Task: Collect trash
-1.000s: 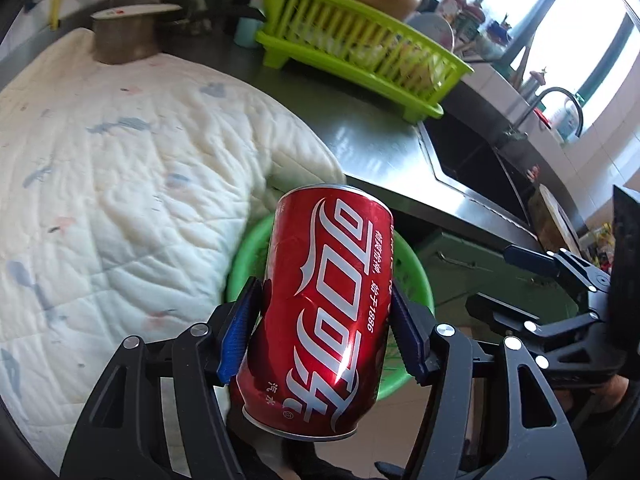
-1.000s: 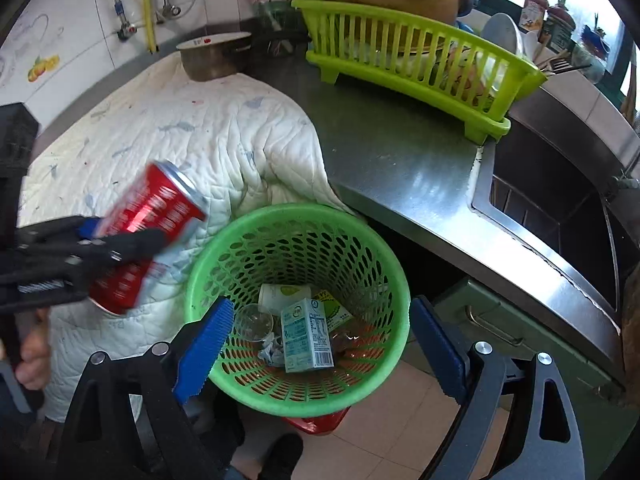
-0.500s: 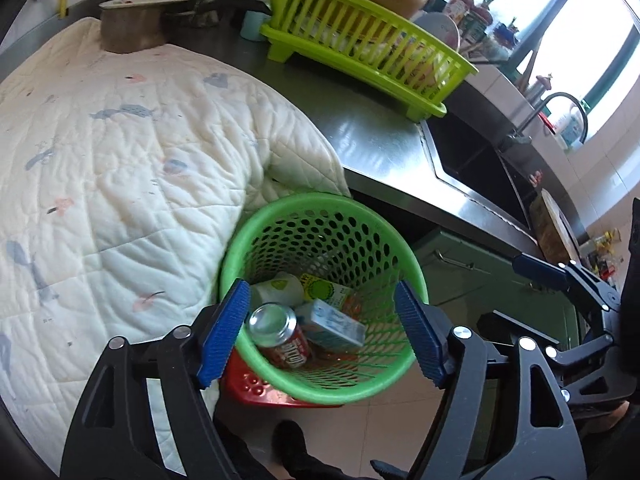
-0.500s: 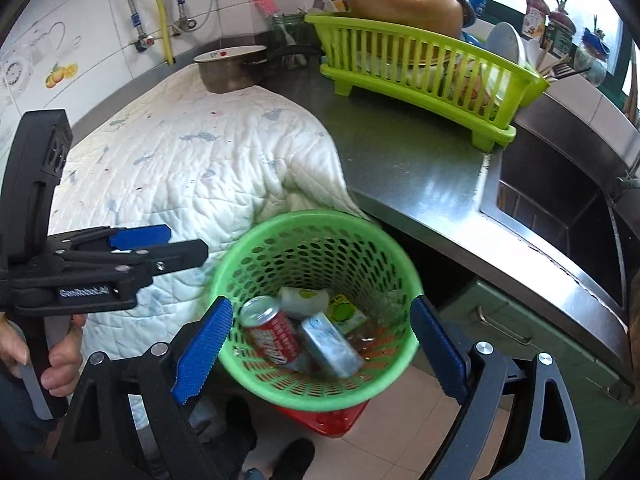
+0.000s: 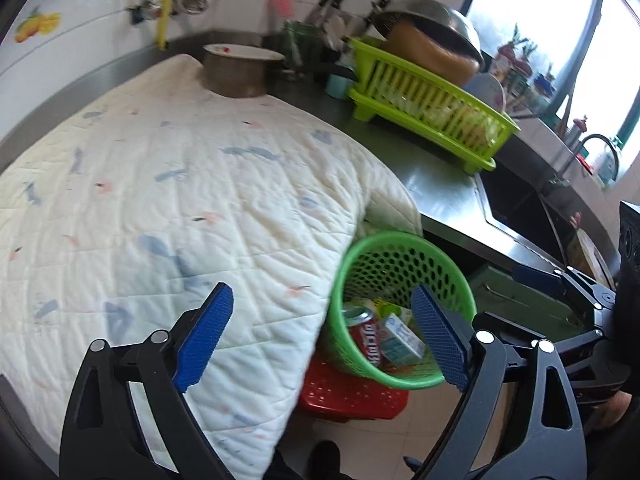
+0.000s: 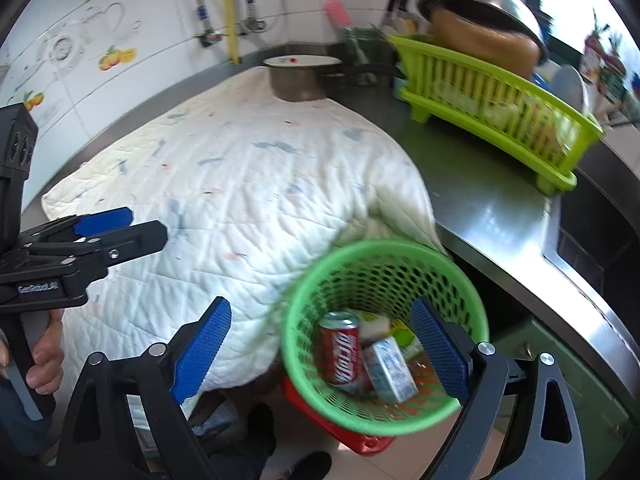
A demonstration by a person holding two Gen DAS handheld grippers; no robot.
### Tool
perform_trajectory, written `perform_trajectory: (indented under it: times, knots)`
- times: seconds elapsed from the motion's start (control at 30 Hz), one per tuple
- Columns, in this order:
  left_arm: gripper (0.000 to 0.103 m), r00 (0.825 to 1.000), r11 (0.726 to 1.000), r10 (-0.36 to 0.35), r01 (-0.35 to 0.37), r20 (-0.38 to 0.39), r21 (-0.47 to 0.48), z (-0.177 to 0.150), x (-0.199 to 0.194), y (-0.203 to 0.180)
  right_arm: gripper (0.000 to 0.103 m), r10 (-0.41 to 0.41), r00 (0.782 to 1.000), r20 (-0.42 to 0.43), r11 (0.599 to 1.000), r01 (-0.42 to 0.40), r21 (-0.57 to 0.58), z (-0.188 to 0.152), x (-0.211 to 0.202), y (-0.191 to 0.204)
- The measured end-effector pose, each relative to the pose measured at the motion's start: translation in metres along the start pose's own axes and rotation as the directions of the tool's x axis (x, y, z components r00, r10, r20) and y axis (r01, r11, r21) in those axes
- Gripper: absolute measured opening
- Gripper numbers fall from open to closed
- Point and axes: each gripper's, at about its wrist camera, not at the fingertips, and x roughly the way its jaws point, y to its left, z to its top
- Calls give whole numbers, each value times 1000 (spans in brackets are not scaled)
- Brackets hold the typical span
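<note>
The red cola can (image 5: 366,334) (image 6: 342,350) lies inside the green mesh basket (image 5: 404,242) (image 6: 384,254) beside a small drink carton (image 5: 402,338) (image 6: 390,368) and other scraps. My left gripper (image 5: 322,338) hangs over the quilt's edge, its jaws opening wide with nothing between them; it also shows at the left of the right wrist view (image 6: 136,226). My right gripper (image 6: 320,350) is open above the basket's near rim, empty. It also shows at the right edge of the left wrist view as the right gripper (image 5: 576,304).
A white quilted cloth (image 5: 180,208) (image 6: 256,184) covers the steel counter (image 5: 444,196). A lime dish rack (image 5: 432,108) (image 6: 496,100) with a metal bowl, a pot (image 5: 236,68), and a sink (image 6: 592,240) stand behind. The basket rests on a red stool (image 5: 352,394) on tiled floor.
The left gripper let the can go into the basket, widened, then pulled back and left over the quilt. The right gripper also drew back to the left; the basket now sits lower right.
</note>
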Motion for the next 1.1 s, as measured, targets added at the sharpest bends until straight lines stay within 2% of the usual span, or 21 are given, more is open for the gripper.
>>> perform_trajectory:
  times: [0.17, 0.3, 0.43, 0.7, 1.1]
  knots:
    - [97, 992, 993, 117, -115, 52, -41, -3, -32, 30, 89, 50, 999, 18, 998, -50, -43, 14, 4, 25]
    - [98, 982, 982, 173, -166, 76, -94, -6, -53, 55, 90, 84, 996, 28, 994, -82, -74, 24, 6, 43]
    - [98, 960, 961, 258, -244, 110, -127, -8, -75, 74, 90, 120, 992, 39, 989, -116, -91, 34, 7, 60]
    - [98, 921, 923, 356, -319, 161, -217, -13, -114, 102, 91, 180, 980, 86, 979, -170, -110, 54, -1, 86]
    - [98, 886, 893, 422, -370, 191, -257, -30, -143, 110, 91, 196, 973, 123, 978, -185, -100, 57, -7, 100]
